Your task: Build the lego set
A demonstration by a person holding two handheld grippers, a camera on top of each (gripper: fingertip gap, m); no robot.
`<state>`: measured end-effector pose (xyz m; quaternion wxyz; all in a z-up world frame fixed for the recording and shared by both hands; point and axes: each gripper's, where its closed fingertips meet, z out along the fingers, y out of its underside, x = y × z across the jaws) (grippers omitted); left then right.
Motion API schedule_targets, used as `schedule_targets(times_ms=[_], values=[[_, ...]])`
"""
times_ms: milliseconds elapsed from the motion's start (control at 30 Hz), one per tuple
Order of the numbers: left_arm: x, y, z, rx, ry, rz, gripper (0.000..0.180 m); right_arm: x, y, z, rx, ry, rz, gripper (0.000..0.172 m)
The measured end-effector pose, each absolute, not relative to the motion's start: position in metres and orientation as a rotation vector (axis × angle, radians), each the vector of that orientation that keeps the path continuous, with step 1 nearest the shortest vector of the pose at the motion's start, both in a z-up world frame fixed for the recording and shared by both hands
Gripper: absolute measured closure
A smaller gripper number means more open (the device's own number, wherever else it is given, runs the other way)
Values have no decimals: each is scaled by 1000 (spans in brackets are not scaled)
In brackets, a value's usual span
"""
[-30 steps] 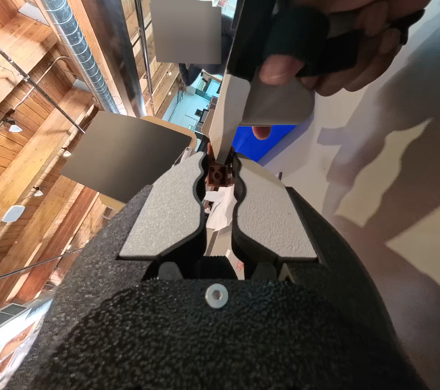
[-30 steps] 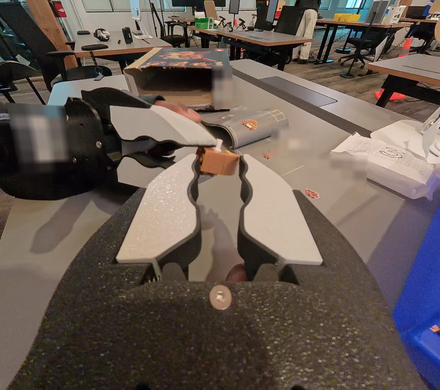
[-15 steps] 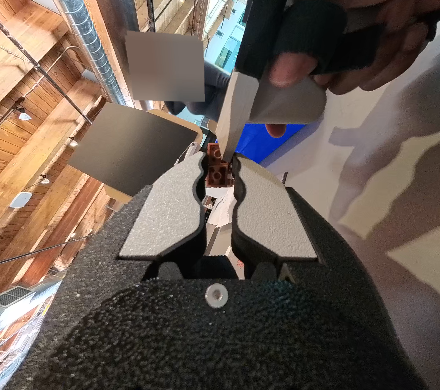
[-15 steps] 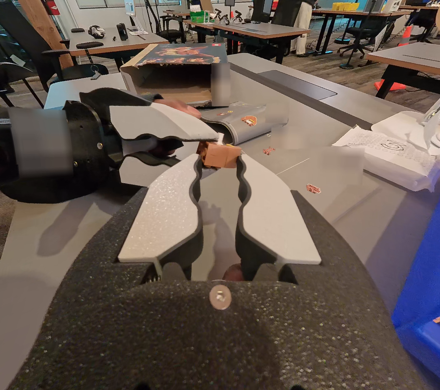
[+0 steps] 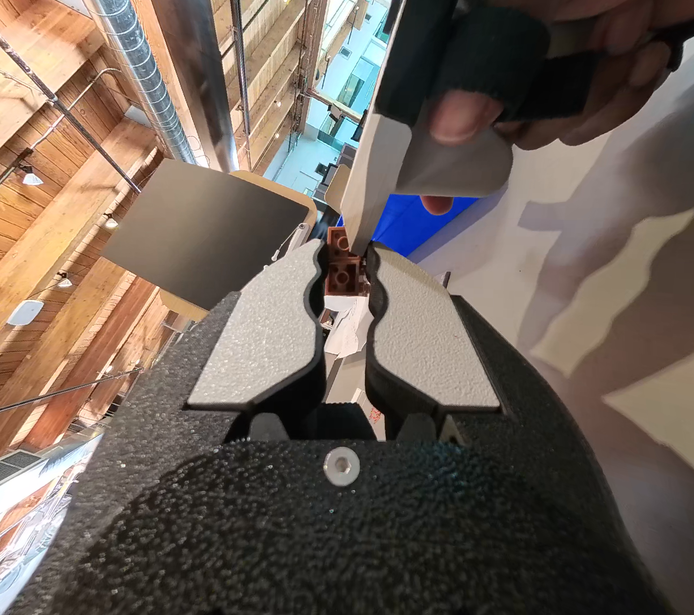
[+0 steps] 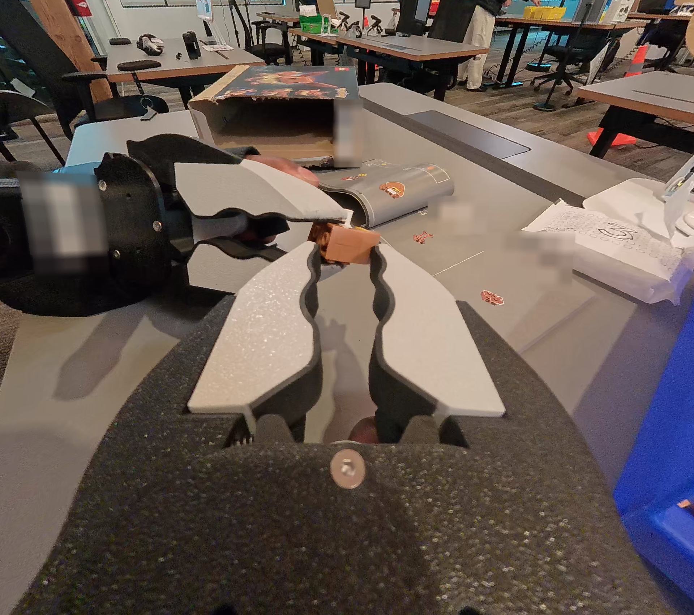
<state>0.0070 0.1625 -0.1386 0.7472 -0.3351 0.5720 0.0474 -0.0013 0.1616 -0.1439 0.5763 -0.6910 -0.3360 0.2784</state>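
The left gripper (image 6: 338,233), with matte grey wavy-edged fingers, reaches in from the left, its jaws narrowly parted and clamped on a smooth brown brick assembly (image 6: 347,246). The right gripper (image 6: 345,255) closes its jaws on the block's two ends above the grey counter (image 6: 488,334). The block's long axis runs left to right, studs facing left.
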Motion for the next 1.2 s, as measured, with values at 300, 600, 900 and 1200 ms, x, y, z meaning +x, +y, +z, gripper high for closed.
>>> schedule_targets(times_ms=[300, 600, 900, 1200], values=[[7, 164, -140, -751, 1251, 93, 162, -2, 163, -145, -1621, -761, 673, 147], [8, 157, -136, -741, 1248, -2, 162, -4, 161, -145, -1649, -698, 916, 136], [9, 157, -139, -735, 1260, 18, 162, -4, 161, -146, -1638, -729, 833, 139], [10, 157, -140, -729, 1263, 26, 162, -3, 161, -147, -1632, -757, 783, 140]])
